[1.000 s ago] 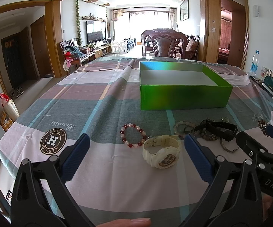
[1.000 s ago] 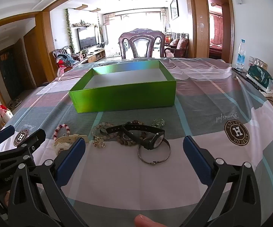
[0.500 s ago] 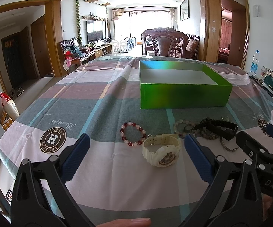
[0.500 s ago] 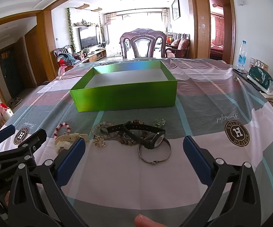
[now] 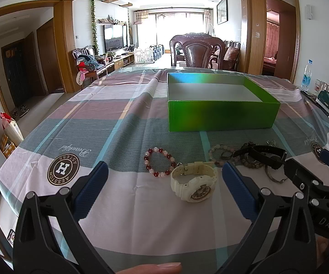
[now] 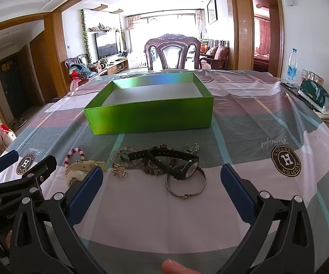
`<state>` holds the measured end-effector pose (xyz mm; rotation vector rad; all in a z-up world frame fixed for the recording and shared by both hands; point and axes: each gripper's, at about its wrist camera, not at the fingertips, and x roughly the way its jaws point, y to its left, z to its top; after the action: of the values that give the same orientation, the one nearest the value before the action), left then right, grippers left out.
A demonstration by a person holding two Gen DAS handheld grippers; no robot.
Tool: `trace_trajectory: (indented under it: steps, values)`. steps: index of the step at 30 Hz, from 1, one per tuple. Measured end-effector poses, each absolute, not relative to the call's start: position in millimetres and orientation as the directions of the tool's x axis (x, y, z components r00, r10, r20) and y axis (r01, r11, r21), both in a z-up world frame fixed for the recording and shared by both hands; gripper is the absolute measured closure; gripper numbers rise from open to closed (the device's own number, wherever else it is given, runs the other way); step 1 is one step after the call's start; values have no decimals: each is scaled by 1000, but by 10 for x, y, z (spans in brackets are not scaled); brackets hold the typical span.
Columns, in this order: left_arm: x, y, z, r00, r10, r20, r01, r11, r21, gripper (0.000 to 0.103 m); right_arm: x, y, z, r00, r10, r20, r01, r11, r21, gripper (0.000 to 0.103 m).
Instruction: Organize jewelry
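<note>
An empty green box stands open on the tablecloth. In front of it lie a red-and-white bead bracelet, a cream watch, a black watch, a silver bangle and a tangle of bead strings. My left gripper is open and empty, hovering just short of the cream watch. My right gripper is open and empty, just short of the bangle and black watch.
A plaid tablecloth covers the table. A water bottle and a dark green pouch sit at the right edge. A wooden chair stands behind the table. Each gripper shows at the edge of the other's view.
Both grippers have stayed almost still, with only a slight shift of view. Nothing on the table has moved.
</note>
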<state>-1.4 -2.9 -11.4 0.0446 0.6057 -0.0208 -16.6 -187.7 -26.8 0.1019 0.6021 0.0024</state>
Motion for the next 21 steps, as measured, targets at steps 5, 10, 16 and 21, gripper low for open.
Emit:
trace_trajectory:
  steps: [5,10,16,21]
  values:
    - [-12,-28,-114,821,-6,-570,33,999,36,4,-165,-1880,-269,824,33,-565,26,995,96,2]
    - [-14,-30,-117,821,-8,-571,34,999,36,4,-162,-1871,-271,824,32,-566,27,995,96,2]
    - [-1,-35,-118,820,-7,-572,35,999,37,4,-144,-1858,-277,823,32,-568,26,995,94,2]
    - [3,-36,-125,817,-5,-576,34,999,40,4,-138,-1868,-270,825,22,-565,33,996,87,2]
